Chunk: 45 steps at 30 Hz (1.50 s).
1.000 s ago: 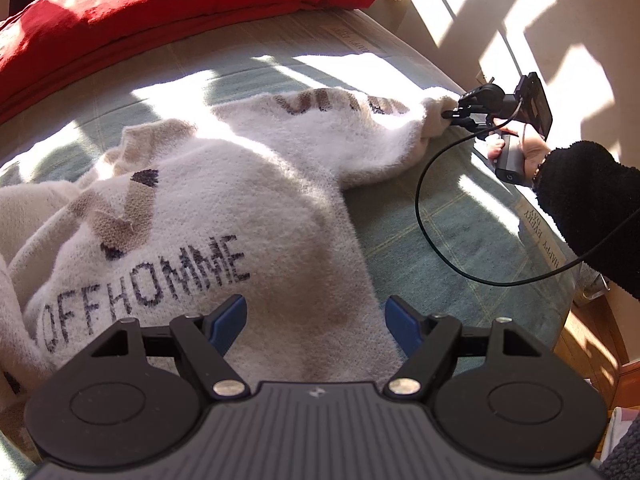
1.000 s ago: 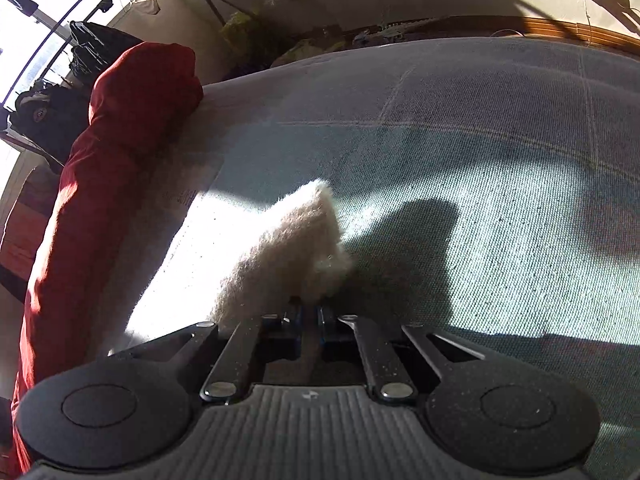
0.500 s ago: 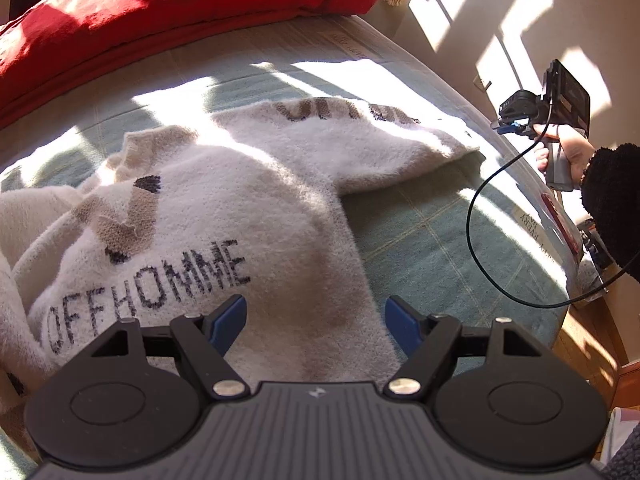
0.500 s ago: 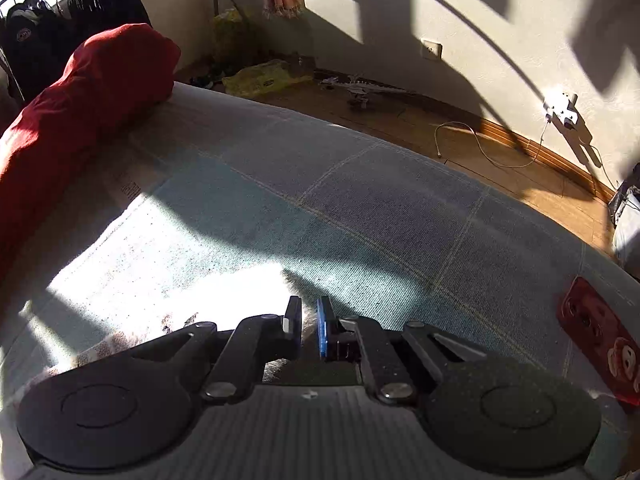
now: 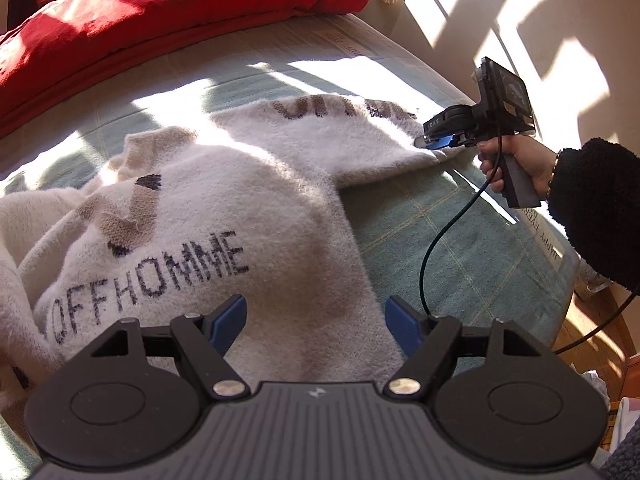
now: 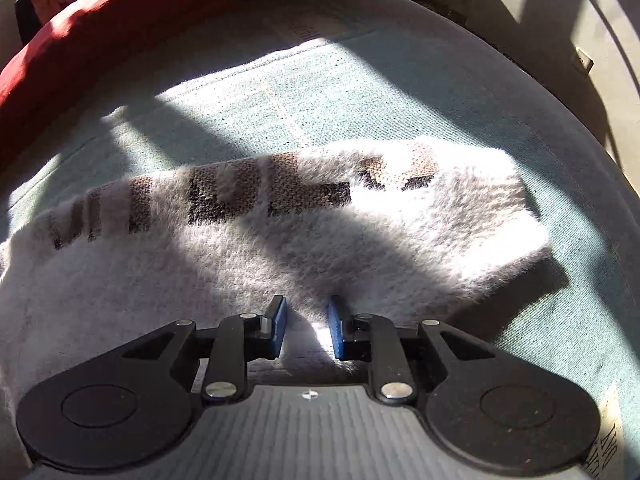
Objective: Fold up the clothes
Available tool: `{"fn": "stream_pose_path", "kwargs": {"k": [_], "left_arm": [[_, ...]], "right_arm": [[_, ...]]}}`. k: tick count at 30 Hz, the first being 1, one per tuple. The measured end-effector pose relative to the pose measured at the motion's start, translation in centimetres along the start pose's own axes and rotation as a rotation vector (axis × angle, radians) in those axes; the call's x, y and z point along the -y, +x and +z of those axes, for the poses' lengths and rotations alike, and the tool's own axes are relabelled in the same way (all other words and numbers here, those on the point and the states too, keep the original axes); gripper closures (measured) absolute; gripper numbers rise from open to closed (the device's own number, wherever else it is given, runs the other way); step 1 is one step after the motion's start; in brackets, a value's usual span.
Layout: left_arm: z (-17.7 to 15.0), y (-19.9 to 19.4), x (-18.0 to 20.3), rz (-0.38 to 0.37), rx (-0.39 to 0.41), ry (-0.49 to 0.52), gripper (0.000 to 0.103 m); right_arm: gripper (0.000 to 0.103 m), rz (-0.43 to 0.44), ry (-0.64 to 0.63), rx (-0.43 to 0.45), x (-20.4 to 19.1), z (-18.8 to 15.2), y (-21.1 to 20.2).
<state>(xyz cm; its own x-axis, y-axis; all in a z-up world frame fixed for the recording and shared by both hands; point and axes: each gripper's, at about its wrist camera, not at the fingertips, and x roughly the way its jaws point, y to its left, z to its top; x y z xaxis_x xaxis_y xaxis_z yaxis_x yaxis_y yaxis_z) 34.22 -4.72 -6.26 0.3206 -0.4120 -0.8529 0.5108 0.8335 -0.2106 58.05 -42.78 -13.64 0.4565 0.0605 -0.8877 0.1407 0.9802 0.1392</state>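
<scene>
A fluffy white sweater [image 5: 240,208] with dark "OFFHOMME" lettering lies spread on a pale green bed cover [image 5: 460,248]. Its right sleeve [image 6: 304,220], with brown letters, stretches flat to the right. My left gripper [image 5: 316,320] is open and empty, hovering over the sweater's lower body. My right gripper [image 6: 306,328] is open, its blue pads low over the sleeve's near edge and holding nothing. It also shows in the left wrist view [image 5: 440,142] at the sleeve end, held by a hand in a black sleeve.
A red duvet [image 5: 160,12] is piled along the far side of the bed. The bed edge [image 5: 560,248] runs at the right, with wooden floor and a sunlit wall beyond. A black cable [image 5: 436,248] hangs from the right gripper over the cover.
The right gripper let go of the sleeve end, lifted away, then came back down over the flat sleeve with its jaws open. The left gripper has stayed in place.
</scene>
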Motion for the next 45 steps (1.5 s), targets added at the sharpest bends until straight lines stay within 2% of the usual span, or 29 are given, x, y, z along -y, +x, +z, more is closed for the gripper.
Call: {"fn": "stream_pose_path", "kwargs": {"k": [2, 5, 6, 8, 11, 14, 19, 24, 28, 29, 32, 34, 41, 45], "left_arm": [[-0.2, -0.3, -0.2, -0.008, -0.003, -0.005, 0.027], [-0.2, -0.7, -0.5, -0.009, 0.002, -0.005, 0.027], [-0.1, -0.9, -0.6, -0.006, 0.009, -0.003, 0.027], [0.0, -1.3, -0.9, 0.004, 0.028, -0.007, 0.027], [-0.2, -2.0, -1.4, 0.024, 0.063, -0.025, 0.027], [-1.0, -2.8, -2.3, 0.059, 0.1, -0.038, 0.027], [-3.0, -4.4, -4.4, 0.14, 0.102, -0.083, 0.027], [-5.9, -6.2, -8.1, 0.23, 0.063, -0.244, 0.028], [-9.1, -7.2, -10.5, 0.344, 0.025, -0.287, 0.03], [-9.7, -7.2, -11.1, 0.36, 0.009, -0.303, 0.035], [-11.6, -7.0, -12.7, 0.403, -0.04, -0.354, 0.039], [-12.7, -6.6, -13.7, 0.379, -0.071, -0.403, 0.039], [-14.5, -5.3, -15.1, 0.319, -0.082, -0.501, 0.039], [-15.2, -5.4, -15.0, 0.302, -0.068, -0.501, 0.039]], "right_arm": [[0.087, -0.049, 0.067, 0.016, 1.5, 0.2, -0.4], [0.087, -0.1, 0.1, 0.006, 2.4, 0.6, -1.3], [0.084, -0.114, 0.083, 0.005, 1.9, 0.6, -1.7], [0.067, -0.119, 0.033, 0.009, 0.2, 0.4, -2.9], [0.065, 0.005, -0.032, 0.003, -3.6, -0.5, -4.4], [0.062, 0.13, -0.14, -0.042, -8.9, -2.7, -4.9], [0.06, 0.236, -0.326, -0.103, -16.4, -7.8, -5.9], [0.057, 0.279, -0.313, -0.188, -18.7, -11.4, -6.0], [0.056, 0.29, -0.287, -0.227, -19.0, -13.5, -6.1], [0.055, 0.289, -0.281, -0.235, -19.0, -13.9, -6.2], [0.053, 0.286, -0.28, -0.249, -19.1, -14.8, -6.7], [0.053, 0.281, -0.296, -0.243, -19.3, -15.3, -7.2], [0.052, 0.282, -0.35, -0.21, -19.8, -15.5, -9.3], [0.052, 0.335, -0.401, -0.179, -20.9, -15.3, -11.7]]}}
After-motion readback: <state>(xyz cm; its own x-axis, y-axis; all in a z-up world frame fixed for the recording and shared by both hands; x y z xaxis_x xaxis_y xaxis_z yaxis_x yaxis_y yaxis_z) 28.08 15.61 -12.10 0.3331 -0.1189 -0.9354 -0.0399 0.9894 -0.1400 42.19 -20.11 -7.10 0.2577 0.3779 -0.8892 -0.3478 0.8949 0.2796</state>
